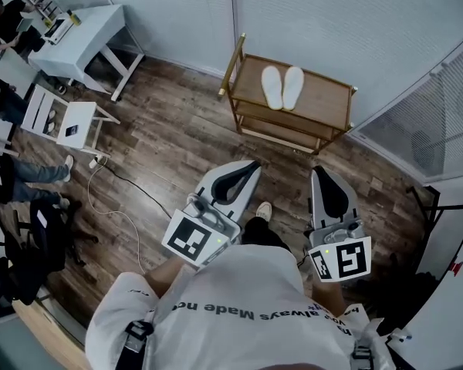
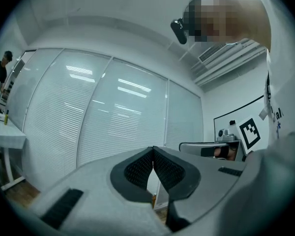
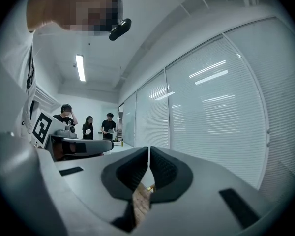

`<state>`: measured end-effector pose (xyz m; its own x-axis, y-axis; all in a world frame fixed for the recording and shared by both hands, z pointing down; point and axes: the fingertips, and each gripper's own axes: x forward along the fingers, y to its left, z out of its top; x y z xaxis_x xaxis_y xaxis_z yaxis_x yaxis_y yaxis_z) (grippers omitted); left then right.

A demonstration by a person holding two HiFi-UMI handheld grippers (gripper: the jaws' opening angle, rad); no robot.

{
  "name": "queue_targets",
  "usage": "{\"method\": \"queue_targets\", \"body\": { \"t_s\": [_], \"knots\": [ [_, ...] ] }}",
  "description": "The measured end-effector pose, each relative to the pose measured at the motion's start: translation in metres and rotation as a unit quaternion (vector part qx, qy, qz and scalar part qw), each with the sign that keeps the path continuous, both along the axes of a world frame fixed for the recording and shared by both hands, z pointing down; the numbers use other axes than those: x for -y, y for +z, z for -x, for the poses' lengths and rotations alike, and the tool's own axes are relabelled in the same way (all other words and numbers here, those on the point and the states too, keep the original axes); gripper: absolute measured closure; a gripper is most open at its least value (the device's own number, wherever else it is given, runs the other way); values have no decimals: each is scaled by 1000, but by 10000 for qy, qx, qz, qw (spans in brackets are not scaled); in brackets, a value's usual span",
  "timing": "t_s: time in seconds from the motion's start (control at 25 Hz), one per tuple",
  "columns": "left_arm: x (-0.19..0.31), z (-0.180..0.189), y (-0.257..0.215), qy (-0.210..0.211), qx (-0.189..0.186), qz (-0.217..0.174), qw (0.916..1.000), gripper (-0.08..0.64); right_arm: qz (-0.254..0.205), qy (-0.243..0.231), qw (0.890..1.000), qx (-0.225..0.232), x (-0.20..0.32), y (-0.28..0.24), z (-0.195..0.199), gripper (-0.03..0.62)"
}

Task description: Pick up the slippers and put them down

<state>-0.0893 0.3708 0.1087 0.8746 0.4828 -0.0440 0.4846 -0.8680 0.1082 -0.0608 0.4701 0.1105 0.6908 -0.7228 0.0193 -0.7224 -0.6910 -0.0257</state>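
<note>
1. Currently nothing is picked up: the white slippers lie paired on the wooden rack's top shelf.
2. Fingers of left gripper and right gripper are pressed together, empty, well apart from the rack.
3. Approach, grasp and set-down are judged outstanding.

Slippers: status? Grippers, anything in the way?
Left gripper shut, empty; right gripper shut, empty. Slippers side by side on wooden rack top shelf, untouched. Floor ahead, nothing blocking.

White T-shirt with black lettering — black straps at its shoulders. Ahead of the T-shirt, pale-grey left gripper and right gripper, black-padded, each bearing a black-and-white marker cube.
</note>
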Motion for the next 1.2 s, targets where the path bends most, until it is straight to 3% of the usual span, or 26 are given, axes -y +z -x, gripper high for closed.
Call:
{"method": "queue_targets", "body": {
  "t_s": [0.52,1.2],
  "knots": [
    [-40,-124,-1,-231,-59,-36,9997,549,71,-83,9999,-108,-45,-3,-121,575],
    [-28,-202,13,-331,24,-17,9994,549,105,-164,9998,19,-33,14,-197,575]
  ]
}}
